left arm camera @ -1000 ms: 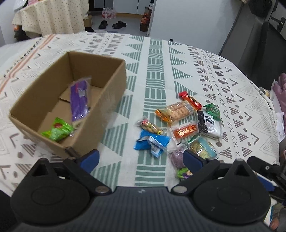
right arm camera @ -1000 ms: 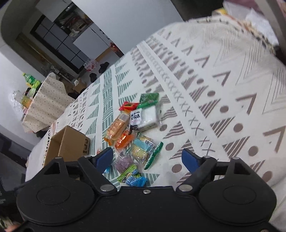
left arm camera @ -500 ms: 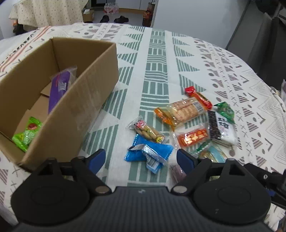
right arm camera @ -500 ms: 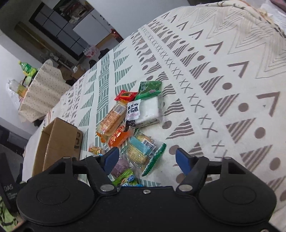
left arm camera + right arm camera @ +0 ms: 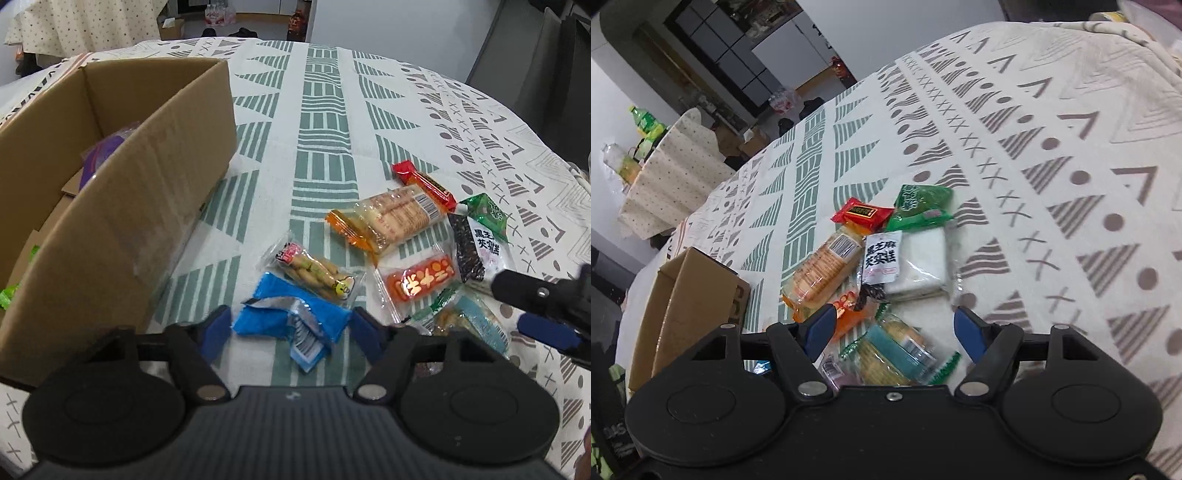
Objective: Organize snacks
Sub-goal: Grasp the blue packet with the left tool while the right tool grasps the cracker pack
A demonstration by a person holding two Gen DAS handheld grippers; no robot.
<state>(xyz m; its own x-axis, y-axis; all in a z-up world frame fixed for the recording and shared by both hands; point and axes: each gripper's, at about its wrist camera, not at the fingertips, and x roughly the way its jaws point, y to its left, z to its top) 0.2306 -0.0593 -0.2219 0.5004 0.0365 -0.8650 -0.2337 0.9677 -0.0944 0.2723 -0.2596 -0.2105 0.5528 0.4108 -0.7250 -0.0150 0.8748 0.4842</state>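
Note:
A crumpled blue snack packet (image 5: pixel 291 319) lies on the patterned tablecloth between the blue pads of my left gripper (image 5: pixel 291 330). Its jaws are closing, and the pads stand at the packet's two ends without visibly pressing it. A biscuit-stick packet (image 5: pixel 314 275) lies just beyond. My right gripper (image 5: pixel 894 330) is open low over a teal-and-yellow cracker packet (image 5: pixel 894 347) at the near edge of the snack pile. It also shows at the right of the left wrist view as the right gripper (image 5: pixel 532 310). The cardboard box (image 5: pixel 110 221) stands to the left with a purple packet (image 5: pixel 103 155) inside.
The pile holds an orange cracker pack (image 5: pixel 384 221), a red bar (image 5: pixel 424 182), a green packet (image 5: pixel 485 212), a black-and-white cake packet (image 5: pixel 908 264) and an orange-red packet (image 5: pixel 421 278). A green packet (image 5: pixel 7 295) lies in the box. A second draped table (image 5: pixel 672 177) stands behind.
My left gripper came down from beside the box onto the blue packet and its jaws narrowed. My right gripper moved in over the pile, its jaws a little narrower.

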